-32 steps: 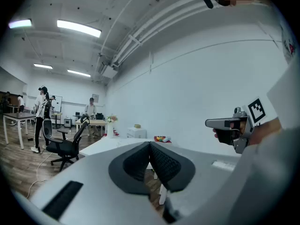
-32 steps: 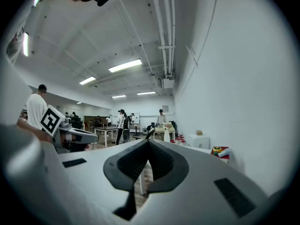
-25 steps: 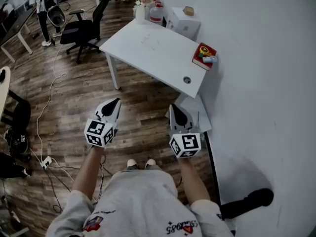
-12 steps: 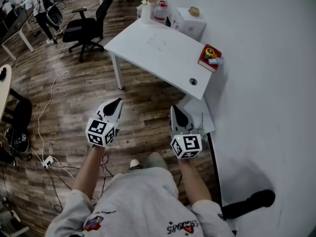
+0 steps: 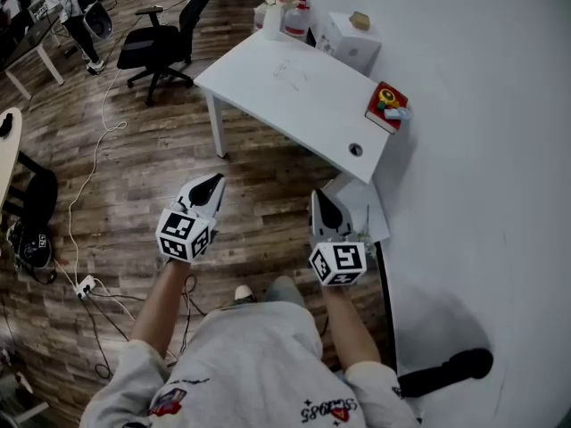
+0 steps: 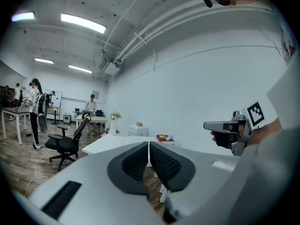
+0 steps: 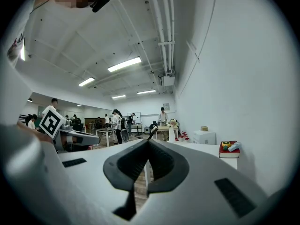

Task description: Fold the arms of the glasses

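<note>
A white table (image 5: 312,105) stands ahead by the wall. On its top lies a faint thin object (image 5: 290,71), too small to tell as glasses. Both grippers hang over the wooden floor, well short of the table. My left gripper (image 5: 212,184) is shut and empty, its pads (image 6: 136,161) pressed together in the left gripper view. My right gripper (image 5: 318,199) is also shut with nothing in it, its pads (image 7: 161,161) meeting in the right gripper view. Each gripper shows in the other's view: the right gripper (image 6: 225,125) and the left gripper (image 7: 77,137).
A red book (image 5: 385,107) with small items on it lies at the table's right end. A vase of flowers (image 5: 275,7) and a white box (image 5: 352,38) stand behind. An office chair (image 5: 165,38), floor cables (image 5: 80,239) and a person (image 5: 71,7) are at left.
The table has come a little nearer and shifted right in the head view as both grippers moved forward together. Both stay shut.
</note>
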A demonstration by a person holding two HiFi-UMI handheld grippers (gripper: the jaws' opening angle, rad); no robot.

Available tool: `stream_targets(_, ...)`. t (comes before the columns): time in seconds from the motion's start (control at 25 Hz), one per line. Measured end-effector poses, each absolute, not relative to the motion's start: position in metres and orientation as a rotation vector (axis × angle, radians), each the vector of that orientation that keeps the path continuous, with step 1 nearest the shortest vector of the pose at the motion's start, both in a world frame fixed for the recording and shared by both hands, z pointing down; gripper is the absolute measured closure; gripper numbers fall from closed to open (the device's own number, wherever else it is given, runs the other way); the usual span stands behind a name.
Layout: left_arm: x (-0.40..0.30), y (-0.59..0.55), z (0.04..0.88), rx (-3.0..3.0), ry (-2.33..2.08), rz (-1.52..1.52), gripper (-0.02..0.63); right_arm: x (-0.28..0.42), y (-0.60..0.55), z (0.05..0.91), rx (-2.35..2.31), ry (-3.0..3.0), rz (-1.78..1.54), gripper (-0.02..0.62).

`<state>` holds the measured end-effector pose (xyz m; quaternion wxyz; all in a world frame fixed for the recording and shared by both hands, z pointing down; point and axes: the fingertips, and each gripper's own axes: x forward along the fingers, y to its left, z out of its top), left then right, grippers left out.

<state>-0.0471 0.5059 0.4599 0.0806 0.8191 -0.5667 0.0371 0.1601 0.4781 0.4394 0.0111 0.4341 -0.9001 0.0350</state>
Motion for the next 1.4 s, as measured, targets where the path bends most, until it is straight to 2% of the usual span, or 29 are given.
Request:
stream_targets(0.04, -0.047, 0.506, 0.460, 2.451, -1.685, 0.100, 0.600, 0.161, 0.478, 0.440, 1.357, -2.806, 0.113, 0.594)
stream_targets(0.08, -0.047, 0.506, 0.460, 2.453, -1.675, 0.089, 0.568, 0.161, 0.478, 0.441, 1.360, -2.804, 0.115, 0.594)
stream_targets(0.28, -0.046, 0.508, 0.458, 2.458, -1.596, 0.025, 0.351, 0.158, 0.483, 0.441, 1.360, -2.807, 0.108, 0.594)
stream_targets(0.36, -0.045, 0.507, 0.460, 2.452, -1.574, 0.015, 0.294, 0.157, 0.483, 0.441, 1.360, -2.806, 0.109, 0.594)
stream_targets(1.0, -0.065, 0.463, 0.482, 2.431, -1.507, 0.081, 0.288, 0.133, 0.436, 0.458, 1.333, -2.830, 0.126, 0.602)
stream_targets(1.08, -0.069, 0.444, 0.484, 2.433, -1.508, 0.091, 0.288, 0.130, 0.417, 0.460, 1.344, -2.825, 0.118, 0.521)
stream_targets(1.12, -0.071, 0.433, 0.484, 2.434, -1.509, 0.090, 0.288, 0.129, 0.406, 0.462, 1.348, -2.821, 0.115, 0.500)
stream_targets(1.28, -0.078, 0.381, 0.478, 2.443, -1.519, 0.078, 0.288, 0.126, 0.354, 0.464, 1.358, -2.808, 0.106, 0.422)
stream_targets(1.4, -0.085, 0.337, 0.475, 2.439, -1.523, 0.078, 0.288, 0.121, 0.308, 0.465, 1.358, -2.811, 0.111, 0.399)
